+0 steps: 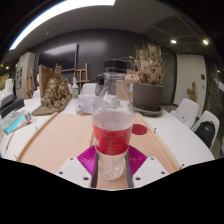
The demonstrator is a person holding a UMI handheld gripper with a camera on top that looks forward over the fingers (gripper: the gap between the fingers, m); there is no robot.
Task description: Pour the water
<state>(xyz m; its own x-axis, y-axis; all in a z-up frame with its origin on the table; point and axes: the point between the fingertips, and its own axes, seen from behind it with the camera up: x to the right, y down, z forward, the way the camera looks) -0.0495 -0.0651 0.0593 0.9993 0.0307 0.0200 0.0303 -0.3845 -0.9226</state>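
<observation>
At the far left, a light blue object (17,123) lies on the edge of the wooden table (60,135), too small to make out. Behind it, further along the left side, a brown heap of dried plant stuff (56,92) stands near some clear glassware (88,89).

In the middle, close to the camera, the gripper (112,160) is clenched on a clear plastic bottle (112,128). The bottle stands upright between the two fingers, and both magenta pads (88,158) press against its lower sides. Red liquid fills its upper body, with a clear band showing lower down near the pads. Its neck reaches up past the far edge of the table, and whether it bears a cap cannot be told. The bottle's base seems to sit just above or on the table; which of the two cannot be told.

Just right of the bottle and a little further off, a small dark red round thing (140,129) lies flat on the table. Beyond that, a dark round pot (148,96) holds a tall bunch of dried branches (149,64).

At the right, past the table's edge, stand white chairs (206,124). A dark wall runs across the far side of the room, under a bright strip of ceiling light (60,10)
</observation>
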